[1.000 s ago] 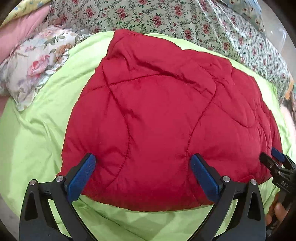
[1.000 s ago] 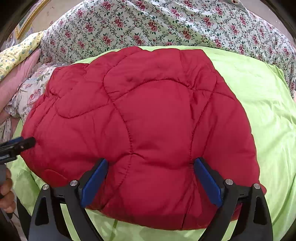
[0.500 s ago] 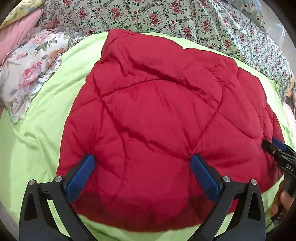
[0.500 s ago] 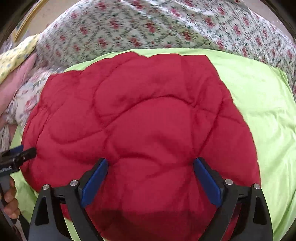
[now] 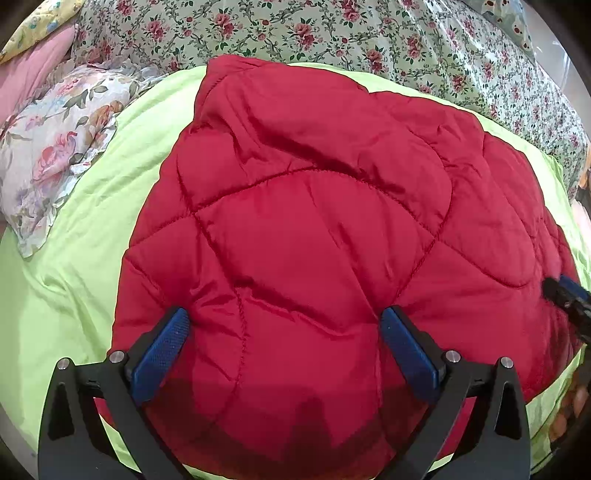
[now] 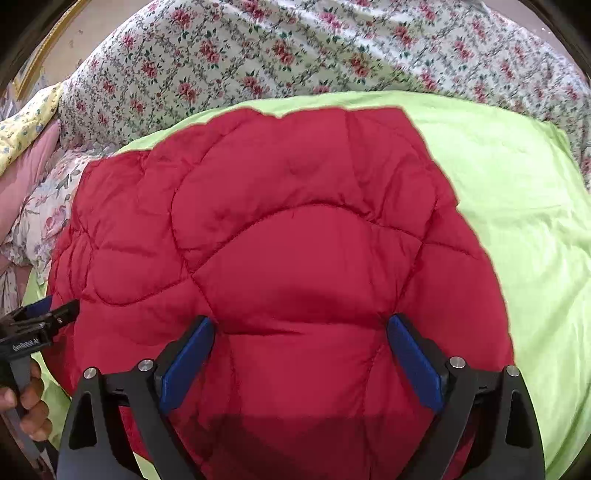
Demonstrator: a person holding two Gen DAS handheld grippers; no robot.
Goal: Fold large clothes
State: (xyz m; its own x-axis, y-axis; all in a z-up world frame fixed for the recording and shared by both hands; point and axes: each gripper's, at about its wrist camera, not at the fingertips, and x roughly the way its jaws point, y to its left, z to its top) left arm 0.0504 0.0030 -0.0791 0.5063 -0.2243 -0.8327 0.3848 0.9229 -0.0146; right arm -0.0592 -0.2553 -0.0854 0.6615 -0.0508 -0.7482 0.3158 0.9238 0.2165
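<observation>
One red quilted jacket [image 5: 314, 236]. One green sheet [image 5: 85, 229] under it. One rose-print cover [image 6: 295, 48] behind. One big-flower pillow [image 5: 55, 147]. One pink pillow [image 5: 33, 70]. One yellow flowered cloth [image 5: 40, 22]. Two claws: left claw [image 5: 284, 339], right claw [image 6: 301, 339], each with two blue pads.

A bed [image 5: 74, 229] with a lime-green sheet fills the scene; a rose-print cover [image 6: 295, 48] lies far, a floral pillow [image 5: 55, 147] left.

Bed [image 5: 461, 48] (floral sheet): green quilt [image 5: 85, 236], red jacket [image 5: 314, 221] atop.
</observation>
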